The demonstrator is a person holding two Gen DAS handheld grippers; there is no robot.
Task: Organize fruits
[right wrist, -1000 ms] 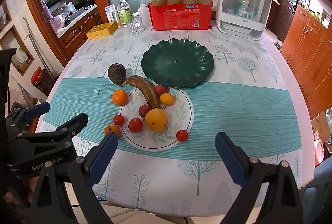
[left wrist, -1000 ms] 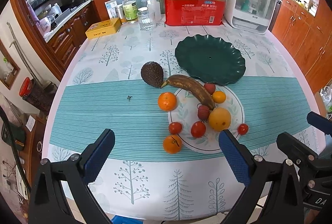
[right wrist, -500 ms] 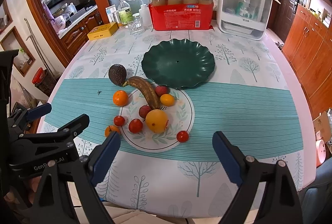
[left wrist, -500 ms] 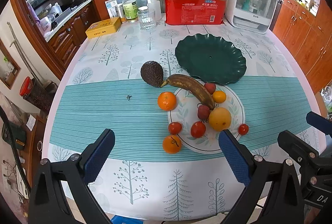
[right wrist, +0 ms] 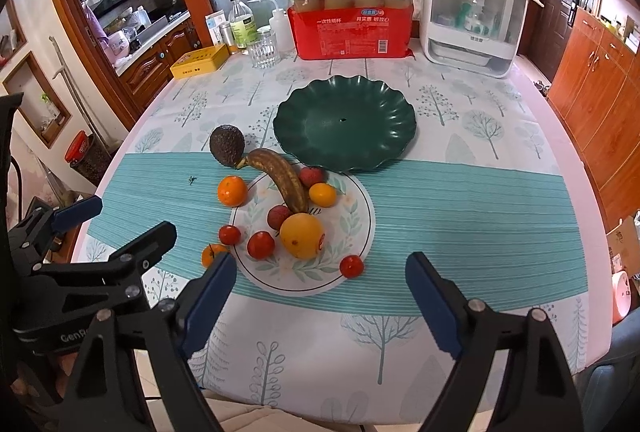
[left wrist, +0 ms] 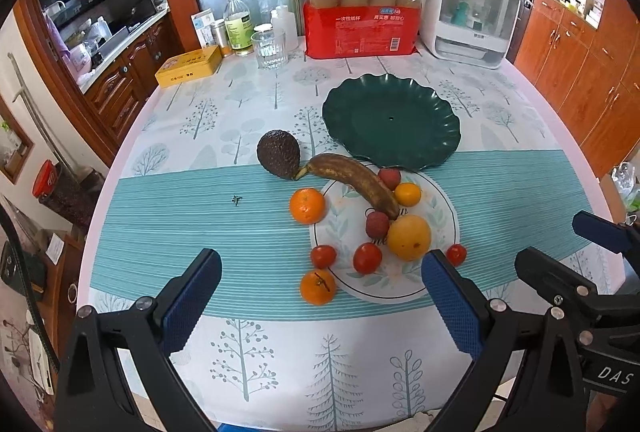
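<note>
A white leaf-print plate [left wrist: 442, 228] [right wrist: 352, 228] holds a brown banana [left wrist: 356, 179] [right wrist: 282, 175], a yellow-orange fruit [left wrist: 409, 236] [right wrist: 301, 235], lychees and cherry tomatoes. Two mandarins [left wrist: 307, 205] [left wrist: 317, 286] and a dark avocado [left wrist: 278, 153] [right wrist: 227, 145] lie left of it. An empty dark green plate [left wrist: 390, 125] [right wrist: 344, 121] sits behind. My left gripper [left wrist: 320, 268] is open and empty near the front edge. My right gripper [right wrist: 320, 272] is open and empty, just short of the white plate.
At the table's far end stand a red pack of jars [left wrist: 362, 17], a white appliance [left wrist: 470, 11], a glass [left wrist: 270, 47], bottles and a yellow tin [left wrist: 188, 65]. Wooden cabinets [left wrist: 592, 71] line the right. The other gripper shows in each view [left wrist: 580, 284] [right wrist: 80, 260].
The right gripper has moved slightly forward toward the fruit plate. The left gripper has barely moved. The fruits have not moved.
</note>
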